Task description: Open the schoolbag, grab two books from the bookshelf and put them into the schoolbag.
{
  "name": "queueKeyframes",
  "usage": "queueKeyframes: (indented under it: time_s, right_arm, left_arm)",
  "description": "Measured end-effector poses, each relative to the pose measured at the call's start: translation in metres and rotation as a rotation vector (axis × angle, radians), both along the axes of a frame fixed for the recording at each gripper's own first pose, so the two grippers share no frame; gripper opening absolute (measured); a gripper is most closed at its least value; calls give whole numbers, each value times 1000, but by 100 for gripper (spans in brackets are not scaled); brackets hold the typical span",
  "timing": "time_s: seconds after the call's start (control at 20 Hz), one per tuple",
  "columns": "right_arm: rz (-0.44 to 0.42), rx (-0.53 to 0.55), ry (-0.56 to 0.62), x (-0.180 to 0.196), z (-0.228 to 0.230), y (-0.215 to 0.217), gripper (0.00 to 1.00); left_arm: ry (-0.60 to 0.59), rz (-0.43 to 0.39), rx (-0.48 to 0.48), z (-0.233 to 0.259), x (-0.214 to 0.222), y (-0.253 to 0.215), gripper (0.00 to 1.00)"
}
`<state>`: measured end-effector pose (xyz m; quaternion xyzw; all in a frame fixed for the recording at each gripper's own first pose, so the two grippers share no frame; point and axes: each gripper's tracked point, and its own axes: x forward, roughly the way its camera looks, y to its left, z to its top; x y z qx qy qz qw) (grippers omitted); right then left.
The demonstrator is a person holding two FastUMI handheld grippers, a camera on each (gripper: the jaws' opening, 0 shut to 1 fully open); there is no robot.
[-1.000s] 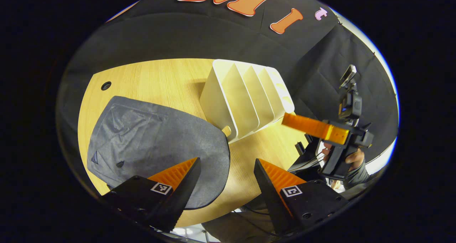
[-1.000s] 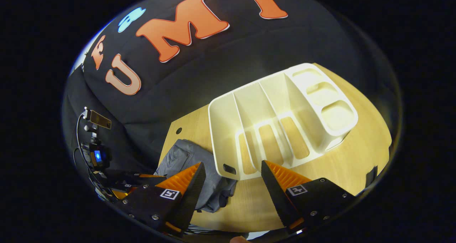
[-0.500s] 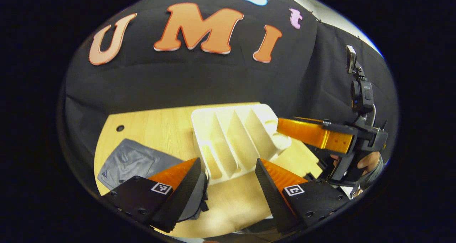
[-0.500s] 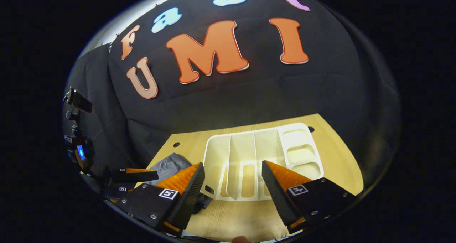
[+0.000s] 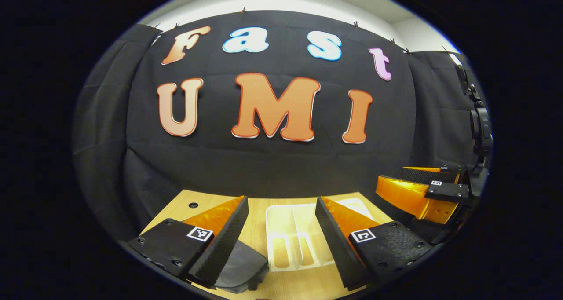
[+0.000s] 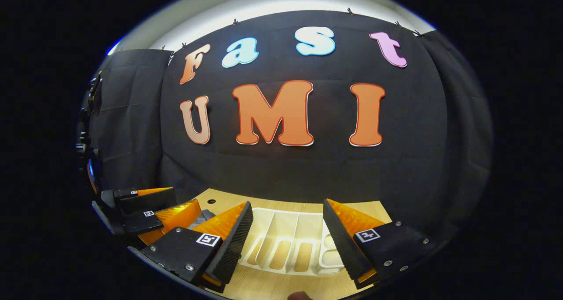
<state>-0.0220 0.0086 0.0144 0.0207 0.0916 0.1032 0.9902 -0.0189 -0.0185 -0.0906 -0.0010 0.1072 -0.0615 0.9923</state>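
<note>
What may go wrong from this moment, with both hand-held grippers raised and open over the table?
1. The bookshelf shows bare slots, and I see no books, so a reach there may close on nothing.
2. The schoolbag lies partly behind the left hand-held gripper, so aiming at its opening may be difficult.
3. The right hand-held gripper hangs near the left one; they might collide.

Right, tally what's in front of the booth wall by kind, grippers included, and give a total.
Grippers: 2, left gripper and right gripper
White bookshelf: 1
Grey schoolbag: 1
Wooden table: 1
Total: 5
</note>
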Motion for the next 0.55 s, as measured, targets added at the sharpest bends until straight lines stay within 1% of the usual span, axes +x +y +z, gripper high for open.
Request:
queueKeyframes:
  time_s: [0.1,0.15,0.25,0.3,0.4,0.5,0.55]
  right_arm:
    - [13,-12,-36,-3,4,-3,95]
    - [14,-19,-54,-3,4,-4,95]
    - [25,-26,-94,-8,8,-2,95]
    - [26,-26,-108,-9,8,-1,95]
    - [27,-23,-105,-13,1,4,95]
    - [23,-26,-93,-16,-4,8,95]
    - [20,-27,-99,-16,-5,9,95]
  left_arm:
    - [-58,20,-11,11,-2,-4,97]
    - [-77,44,-6,18,-6,-2,97]
    - [-125,106,26,27,-13,3,97]
    - [-150,122,39,30,-16,4,97]
    - [-201,118,44,35,-16,5,97]
    - [-206,110,32,35,-13,4,95]
    - [-202,99,39,31,-12,5,96]
